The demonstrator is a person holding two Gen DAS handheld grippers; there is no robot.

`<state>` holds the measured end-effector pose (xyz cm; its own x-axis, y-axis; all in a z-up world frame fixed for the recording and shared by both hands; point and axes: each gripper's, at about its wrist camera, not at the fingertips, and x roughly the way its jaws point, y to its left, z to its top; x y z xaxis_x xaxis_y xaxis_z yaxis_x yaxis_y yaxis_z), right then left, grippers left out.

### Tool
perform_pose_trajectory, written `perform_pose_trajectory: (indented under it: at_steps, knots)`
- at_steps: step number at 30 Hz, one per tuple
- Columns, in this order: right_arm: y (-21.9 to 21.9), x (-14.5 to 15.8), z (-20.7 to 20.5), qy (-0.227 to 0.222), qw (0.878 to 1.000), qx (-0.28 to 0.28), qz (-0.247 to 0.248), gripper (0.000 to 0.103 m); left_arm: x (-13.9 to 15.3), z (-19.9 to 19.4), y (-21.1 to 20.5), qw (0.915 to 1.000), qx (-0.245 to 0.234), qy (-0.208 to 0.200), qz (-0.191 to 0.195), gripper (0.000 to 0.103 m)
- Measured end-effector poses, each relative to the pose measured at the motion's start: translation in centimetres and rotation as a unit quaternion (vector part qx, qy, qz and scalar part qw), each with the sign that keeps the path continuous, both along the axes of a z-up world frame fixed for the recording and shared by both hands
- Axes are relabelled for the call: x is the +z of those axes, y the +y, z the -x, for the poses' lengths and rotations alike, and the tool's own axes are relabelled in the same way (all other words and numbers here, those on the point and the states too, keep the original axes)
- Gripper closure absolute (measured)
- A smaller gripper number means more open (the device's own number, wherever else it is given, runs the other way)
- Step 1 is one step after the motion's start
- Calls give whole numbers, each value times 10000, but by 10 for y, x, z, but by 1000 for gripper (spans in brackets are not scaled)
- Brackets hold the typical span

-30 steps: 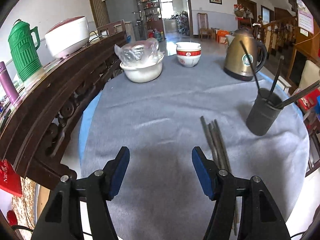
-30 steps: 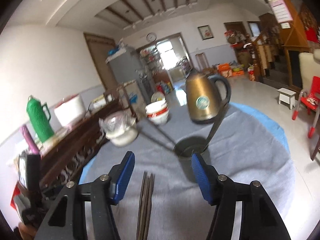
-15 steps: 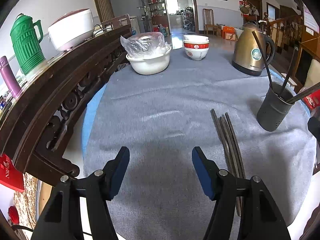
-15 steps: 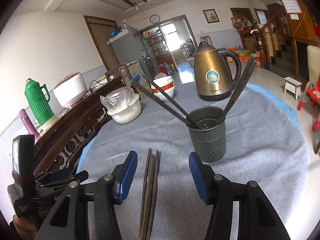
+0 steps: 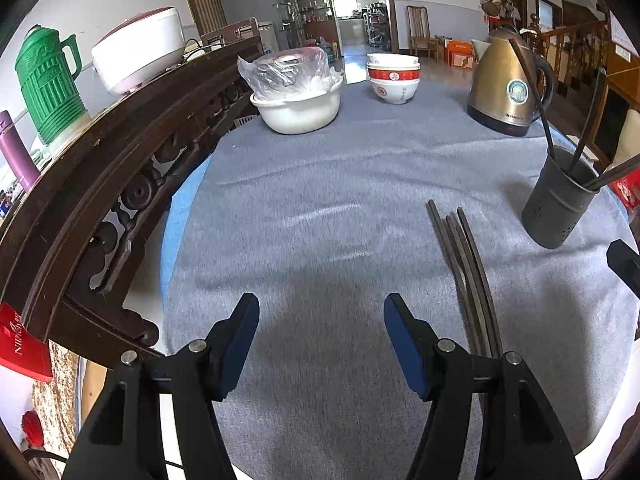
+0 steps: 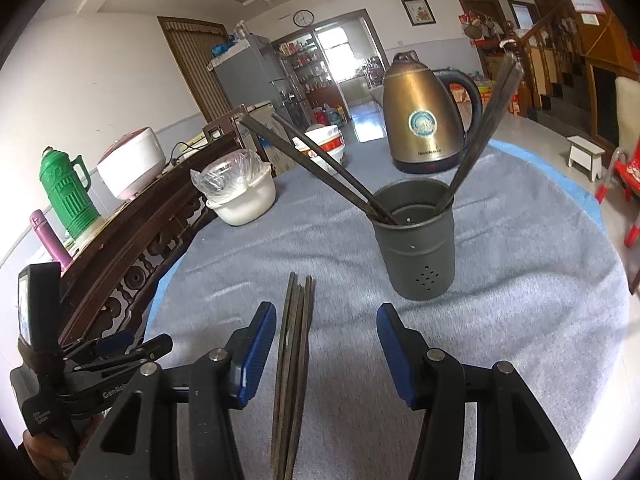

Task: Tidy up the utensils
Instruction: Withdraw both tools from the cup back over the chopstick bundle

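Several dark chopsticks (image 6: 294, 344) lie side by side on the grey tablecloth, also in the left wrist view (image 5: 466, 268). A dark grey holder cup (image 6: 416, 240) stands upright behind them with several chopsticks leaning in it; it shows at right in the left wrist view (image 5: 560, 204). My right gripper (image 6: 326, 332) is open and empty, low over the near ends of the lying chopsticks, which pass between its fingers near the left one. My left gripper (image 5: 322, 328) is open and empty, left of the chopsticks.
A gold kettle (image 6: 424, 120), stacked red-white bowls (image 5: 394, 80) and a white bowl with a plastic bag (image 5: 298, 96) stand at the table's far side. A dark wooden sideboard (image 5: 120, 168) with a green thermos (image 5: 48, 84) runs along the left.
My right gripper has come down and back from the holder cup to over the lying chopsticks. My left gripper has tilted a little; the chopsticks on the cloth have not moved.
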<state>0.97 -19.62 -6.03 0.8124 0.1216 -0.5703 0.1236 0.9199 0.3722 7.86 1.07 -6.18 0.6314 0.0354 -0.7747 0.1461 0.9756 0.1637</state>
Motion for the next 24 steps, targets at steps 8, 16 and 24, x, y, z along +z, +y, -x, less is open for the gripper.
perform_pose_trajectory:
  at_steps: [8,16,24]
  knots:
    - [-14,-10,-3,191,9995,-77,-249,46,-3,0,-7,9999,-40,45,-89,37]
    - [-22,-17,-3,254,9988,-131,-391,46,-8,-2,-11,9998,-54,92,-166,37]
    - [-26,-24,-5,300,9984,-155,-453,46,-11,-4,-17,9997,-93,132,-203,37]
